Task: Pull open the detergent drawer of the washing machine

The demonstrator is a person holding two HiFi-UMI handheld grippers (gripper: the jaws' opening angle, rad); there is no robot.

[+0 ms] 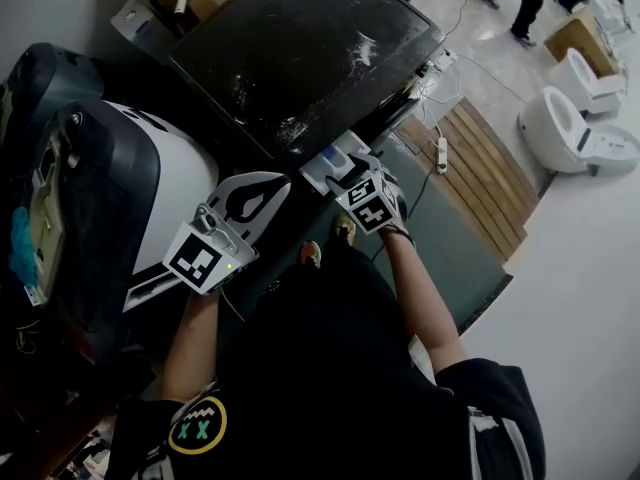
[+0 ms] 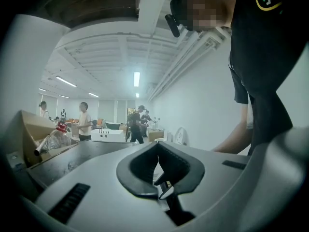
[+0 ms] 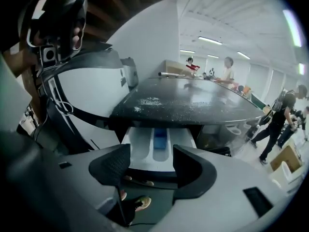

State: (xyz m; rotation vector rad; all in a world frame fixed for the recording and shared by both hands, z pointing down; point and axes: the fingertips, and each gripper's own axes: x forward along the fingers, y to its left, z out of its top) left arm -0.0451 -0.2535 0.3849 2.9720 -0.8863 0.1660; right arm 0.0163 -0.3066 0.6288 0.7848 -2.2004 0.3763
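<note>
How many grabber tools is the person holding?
2. The left gripper is by the white object; the right gripper is just before the open detergent drawer. None seems hidden.

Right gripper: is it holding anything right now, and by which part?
Nothing is held. The right gripper has its jaws apart; the open drawer shows in the gap, with neither jaw pressing on it.

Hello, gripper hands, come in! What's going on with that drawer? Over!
Left gripper shut, empty, off to the side. Right gripper open, in front of the drawer, not gripping. Drawer out of the washer. Nothing in the way.
</note>
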